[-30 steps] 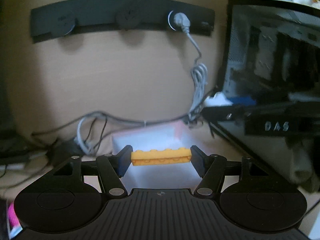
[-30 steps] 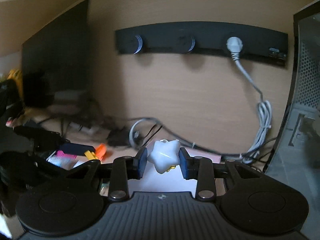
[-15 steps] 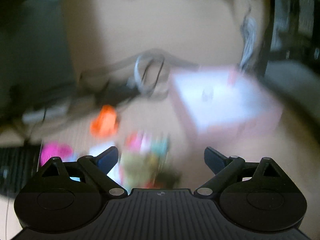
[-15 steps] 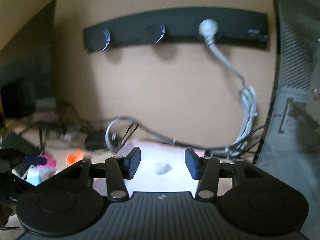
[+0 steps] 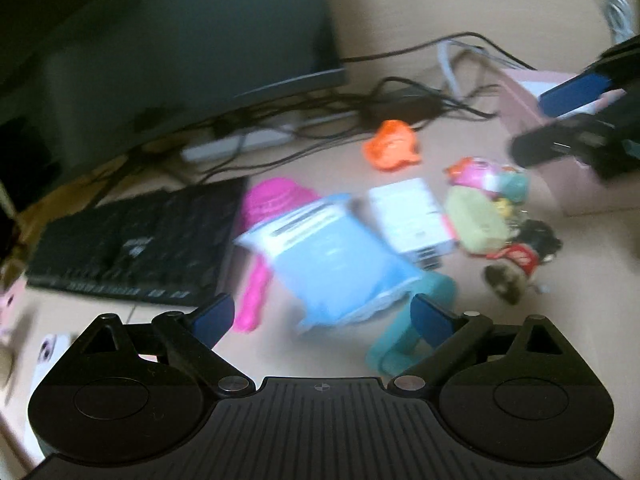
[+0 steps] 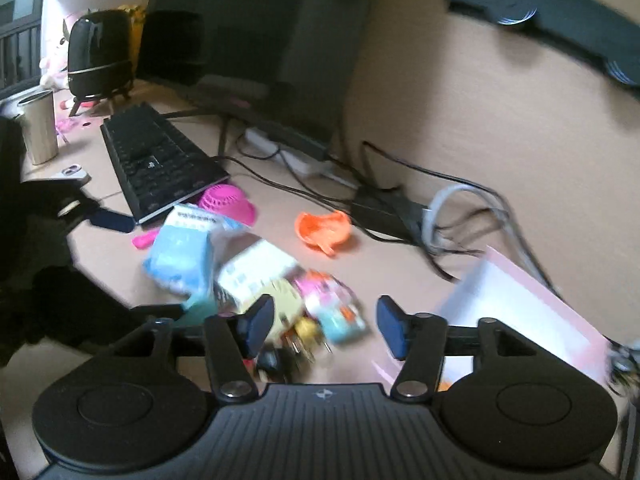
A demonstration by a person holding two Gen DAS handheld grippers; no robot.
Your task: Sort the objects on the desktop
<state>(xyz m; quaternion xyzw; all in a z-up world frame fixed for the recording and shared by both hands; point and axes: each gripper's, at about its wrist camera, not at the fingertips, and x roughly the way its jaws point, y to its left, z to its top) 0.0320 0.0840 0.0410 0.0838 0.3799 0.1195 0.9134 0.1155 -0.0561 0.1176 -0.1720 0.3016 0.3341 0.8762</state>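
Observation:
Both views are blurred by motion. My left gripper (image 5: 322,316) is open and empty above a light blue packet (image 5: 332,256). Near it lie a pink strainer (image 5: 276,200), a white box (image 5: 408,212), an orange silicone piece (image 5: 394,150), a teal object (image 5: 412,320) and a heap of small toys (image 5: 488,204). My right gripper (image 6: 326,326) is open and empty over the toy heap (image 6: 324,308), next to the pink box (image 6: 520,300). The blue packet (image 6: 180,256), the white box (image 6: 256,268) and the orange piece (image 6: 324,230) show there too.
A black keyboard (image 6: 156,160) and a monitor (image 6: 260,32) stand at the left back. Cables (image 6: 400,200) run along the wall. A steel cup (image 6: 40,128) and a black humidifier (image 6: 100,52) stand far left. The right gripper shows in the left wrist view (image 5: 580,120).
Both grippers let go of their loads, the yellow brick and the white star, over the pink box. Both have swung left and now point down at the pile of objects.

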